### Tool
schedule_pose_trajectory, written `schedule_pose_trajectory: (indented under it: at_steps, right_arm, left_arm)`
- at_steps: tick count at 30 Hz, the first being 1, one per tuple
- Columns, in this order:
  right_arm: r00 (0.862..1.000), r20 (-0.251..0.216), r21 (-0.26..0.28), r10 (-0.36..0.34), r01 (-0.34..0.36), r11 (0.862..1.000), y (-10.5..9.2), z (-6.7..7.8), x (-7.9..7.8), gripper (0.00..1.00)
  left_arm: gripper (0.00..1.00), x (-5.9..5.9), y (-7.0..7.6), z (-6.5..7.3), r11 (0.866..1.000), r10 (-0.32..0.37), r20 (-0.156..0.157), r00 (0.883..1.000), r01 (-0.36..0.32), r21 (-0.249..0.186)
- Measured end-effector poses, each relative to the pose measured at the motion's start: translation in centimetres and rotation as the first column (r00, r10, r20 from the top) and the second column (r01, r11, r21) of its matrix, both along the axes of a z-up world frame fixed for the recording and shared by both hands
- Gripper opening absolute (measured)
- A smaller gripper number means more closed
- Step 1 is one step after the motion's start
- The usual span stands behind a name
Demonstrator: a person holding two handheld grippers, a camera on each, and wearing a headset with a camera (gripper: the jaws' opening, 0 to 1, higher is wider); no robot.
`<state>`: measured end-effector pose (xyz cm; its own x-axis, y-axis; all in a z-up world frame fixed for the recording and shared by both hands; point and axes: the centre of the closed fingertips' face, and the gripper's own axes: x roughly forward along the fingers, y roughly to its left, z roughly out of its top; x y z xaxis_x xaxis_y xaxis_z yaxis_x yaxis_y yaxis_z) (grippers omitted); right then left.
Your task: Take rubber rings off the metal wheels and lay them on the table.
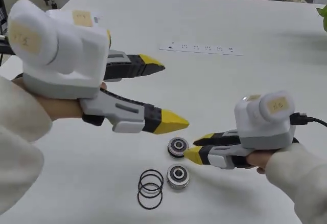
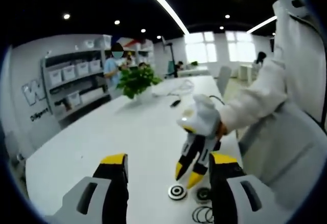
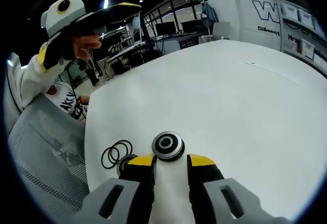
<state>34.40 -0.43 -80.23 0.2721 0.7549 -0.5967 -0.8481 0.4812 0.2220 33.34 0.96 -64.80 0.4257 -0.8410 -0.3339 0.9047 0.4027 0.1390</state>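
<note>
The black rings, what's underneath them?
Just the bare white table, which you can see through their open middles. The rubber rings overlap one another beside a metal wheel, so small bits of the lower ones are covered.

Head view: bright, even overhead light; white table (image 1: 219, 81) near blown out, low contrast. Soft faint shadows under metal wheels (image 1: 178, 176) and right gripper (image 1: 197, 146). Left gripper (image 1: 176, 95) close to cam, slightly soft. Both gripper views: heavy fisheye bend at edges. Left gripper view: soft, low-res, ceiling dark, LED strip (image 2: 163, 4) glares, windows (image 2: 219, 45) overexposed. Right gripper view: sharper, table bright, bkgd dim upper left.
</note>
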Motion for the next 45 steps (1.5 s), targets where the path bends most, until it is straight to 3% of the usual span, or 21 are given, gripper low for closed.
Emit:
schedule_pose_trajectory:
  at_steps: [5,7,9,14,16,18,23,33,39,45]
  right_arm:
    - [1.0,0.009,-0.009,0.015,-0.015,1.0,0.1,-0.3,-0.1,0.2]
    - [1.0,0.013,-0.008,0.021,-0.021,1.0,0.1,-0.3,-0.2,0.2]
    - [1.0,0.018,-0.006,0.024,-0.024,1.0,0.2,-0.3,-0.2,0.2]
    - [0.999,0.023,0.0,0.032,-0.032,0.999,0.4,-0.3,-0.4,0.2]
    - [0.999,0.024,-0.004,0.039,-0.038,0.999,0.4,-0.4,-0.5,0.2]
    - [0.999,0.023,-0.009,0.045,-0.045,0.999,0.5,-0.7,-0.6,0.2]
    - [0.998,0.031,-0.019,0.056,-0.056,0.998,0.6,-0.9,-0.7,0.21]
    - [0.997,0.05,-0.026,0.06,-0.059,0.998,0.7,-1.1,-0.5,0.21]
    - [0.996,0.067,-0.017,0.052,-0.051,0.999,0.7,-1.0,-0.2,0.2]
    - [0.994,0.086,-0.02,0.067,-0.065,0.998,0.7,-1.0,-0.2,0.17]
  left_arm:
    - [0.56,0.7,-1.4,-2.7,0.997,-0.03,-0.017,0.999,0.031,0.066]
    - [0.53,0.9,-1.8,-3.6,0.997,-0.034,-0.02,0.999,0.036,0.073]
    - [0.51,1.1,-2.1,-5.4,0.996,-0.031,-0.037,0.999,0.034,0.088]
    - [0.44,1.3,-1.6,-8.8,0.994,0.015,-0.064,0.998,-0.008,0.112]
    - [0.39,1.7,-0.9,-9.9,0.991,0.066,-0.068,0.995,-0.057,0.12]
    - [0.35,1.8,-0.8,-10.7,0.991,0.076,-0.089,0.993,-0.065,0.114]
    - [0.29,1.7,-0.6,-12.2,0.99,0.08,-0.116,0.99,-0.065,0.128]
    - [0.22,1.7,-0.3,-14.3,0.984,0.09,-0.138,0.986,-0.067,0.164]
    - [0.19,1.6,-0.2,-14.6,0.987,0.104,-0.169,0.98,-0.08,0.142]
    - [0.15,1.5,-0.5,-14.7,0.989,0.097,-0.176,0.98,-0.074,0.129]
